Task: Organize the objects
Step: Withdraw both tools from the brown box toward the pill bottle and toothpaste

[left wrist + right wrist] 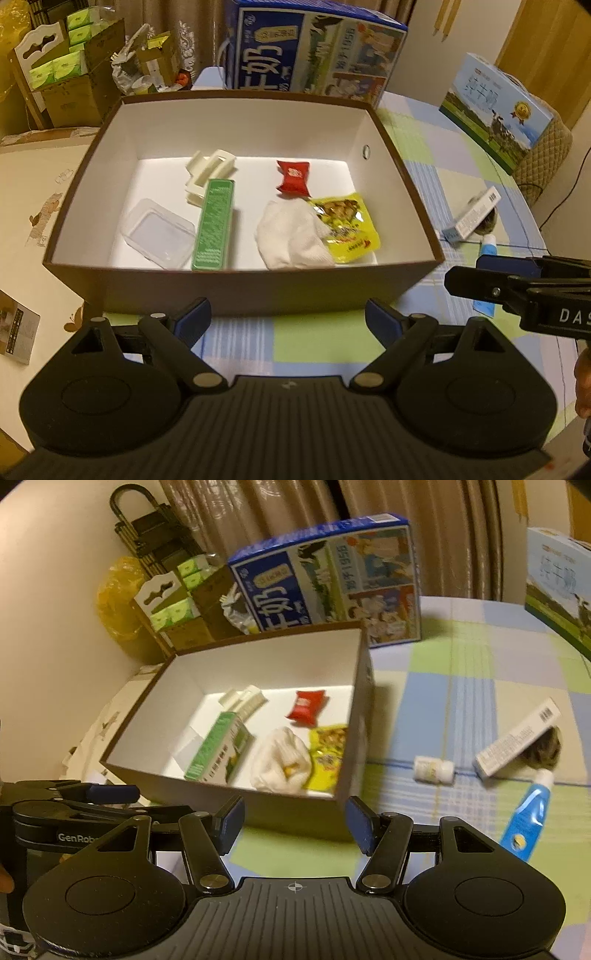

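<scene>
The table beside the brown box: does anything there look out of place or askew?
Yes. A small white bottle lies on its side, and a long white carton rests tilted on a furry object. A blue tube lies below it. All three are still outside the brown box.

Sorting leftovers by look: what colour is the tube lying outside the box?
The tube is blue with a white cap, clearest in the right wrist view.

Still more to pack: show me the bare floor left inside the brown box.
In the brown box, free floor lies along the back wall behind the red packet, and at the left wall beside the white clip. The right front is crowded: white cloth overlaps the yellow packet.
</scene>
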